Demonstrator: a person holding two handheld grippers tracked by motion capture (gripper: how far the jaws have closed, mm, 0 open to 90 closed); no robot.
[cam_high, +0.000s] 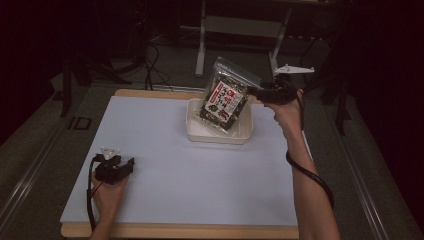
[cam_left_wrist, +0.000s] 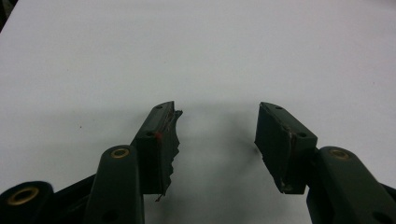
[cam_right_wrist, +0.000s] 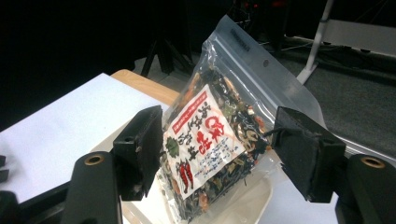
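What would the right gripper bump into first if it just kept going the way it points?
Most likely the snack bag, which stands tilted in the white tray straight ahead of the right gripper. Its open fingers flank the bag; whether they touch it is unclear.

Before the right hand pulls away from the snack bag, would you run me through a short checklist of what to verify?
1. Right gripper jaws open: ok, they stand wide, with a gap to the snack bag on each side.
2. Bag's bottom edge inside the white tray: ok.
3. Bag settled: not ok, it stands tilted with its top above the tray's far rim and may tip over.
4. What props the bag up: cannot tell.
5. Left gripper out of the way: ok, open and holding nothing over the white table, far from the tray.
6. Bag's zip strip sealed: cannot tell.
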